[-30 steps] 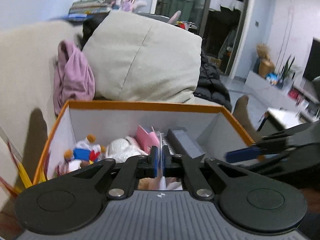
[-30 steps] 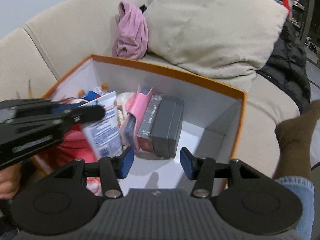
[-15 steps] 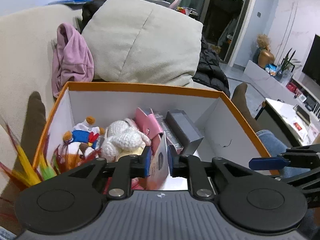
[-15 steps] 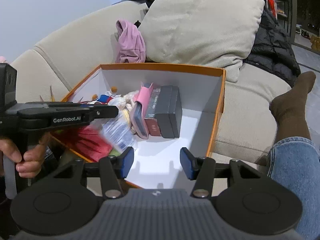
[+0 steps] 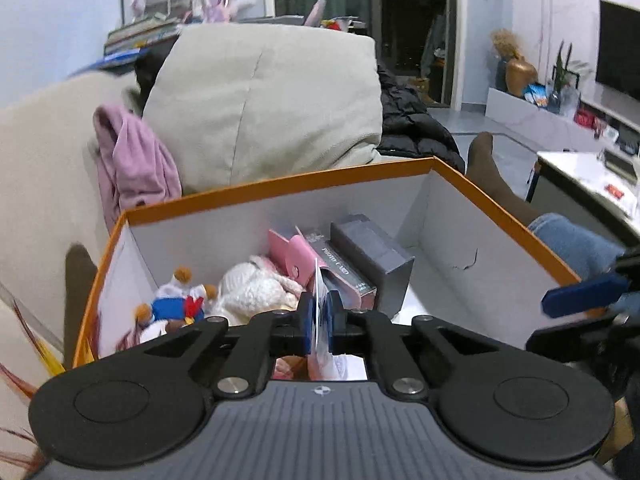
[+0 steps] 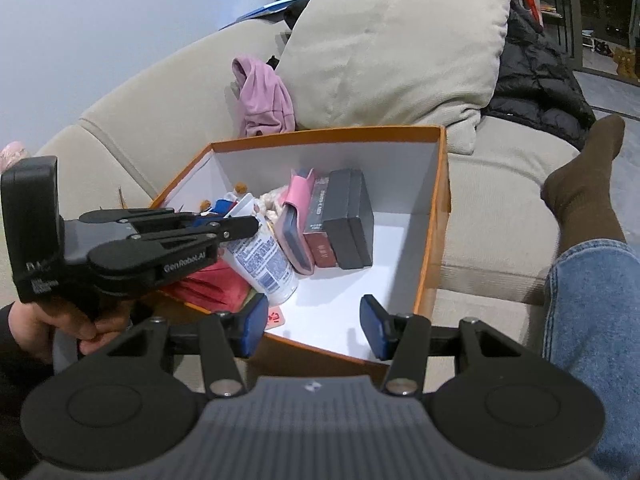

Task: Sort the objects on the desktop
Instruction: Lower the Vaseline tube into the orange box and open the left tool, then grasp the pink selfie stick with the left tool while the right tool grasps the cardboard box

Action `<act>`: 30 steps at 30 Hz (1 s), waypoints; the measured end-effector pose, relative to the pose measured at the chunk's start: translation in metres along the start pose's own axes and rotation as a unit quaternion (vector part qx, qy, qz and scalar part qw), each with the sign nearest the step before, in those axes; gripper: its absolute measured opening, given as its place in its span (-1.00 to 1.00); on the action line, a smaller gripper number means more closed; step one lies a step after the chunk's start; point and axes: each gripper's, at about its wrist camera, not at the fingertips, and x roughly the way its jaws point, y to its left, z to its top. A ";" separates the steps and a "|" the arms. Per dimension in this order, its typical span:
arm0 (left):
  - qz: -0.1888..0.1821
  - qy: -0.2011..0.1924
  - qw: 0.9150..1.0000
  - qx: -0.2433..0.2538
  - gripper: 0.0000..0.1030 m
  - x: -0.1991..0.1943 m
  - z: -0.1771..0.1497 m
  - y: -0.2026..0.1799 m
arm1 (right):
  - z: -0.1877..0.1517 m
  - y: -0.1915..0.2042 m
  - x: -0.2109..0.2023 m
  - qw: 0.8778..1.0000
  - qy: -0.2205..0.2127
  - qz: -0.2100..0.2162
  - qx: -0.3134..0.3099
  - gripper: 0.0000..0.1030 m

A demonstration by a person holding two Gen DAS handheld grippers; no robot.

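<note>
Right wrist view shows my left hand-held gripper (image 6: 244, 224) clenched on the flat crimped end of a white tube (image 6: 262, 266), which hangs tilted over the near left part of the orange box (image 6: 434, 216). Its cap end rests low beside a red cloth (image 6: 216, 286). My right hand-held gripper (image 6: 314, 326) is released, nothing between its blue pads, hovering at the box's near edge. Inside, against the far wall, a pink wallet (image 6: 298, 216), a maroon card box (image 6: 320, 224) and a dark grey box (image 6: 352, 220) stand side by side. Left of these lie knitted toys (image 5: 248, 290). All of it sits on a beige sofa (image 6: 492, 208).
</note>
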 end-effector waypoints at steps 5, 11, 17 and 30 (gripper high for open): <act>0.023 -0.008 0.999 0.046 -0.84 0.001 -0.004 -0.013 | -0.003 -0.003 -0.006 1.000 -0.004 -0.003 0.003 0.03; 0.016 -0.017 0.999 0.040 -0.68 -0.014 0.002 -0.015 | -0.005 -0.004 -0.024 1.000 -0.019 -0.003 0.011 0.03; -0.031 -0.040 0.999 0.002 -0.39 -0.063 0.016 -0.022 | -0.014 0.000 -0.049 1.000 -0.028 -0.010 -0.003 0.04; -0.163 0.136 0.977 -0.023 0.04 -0.092 -0.042 -0.078 | -0.081 0.002 -0.057 0.984 0.080 -0.022 -0.156 0.24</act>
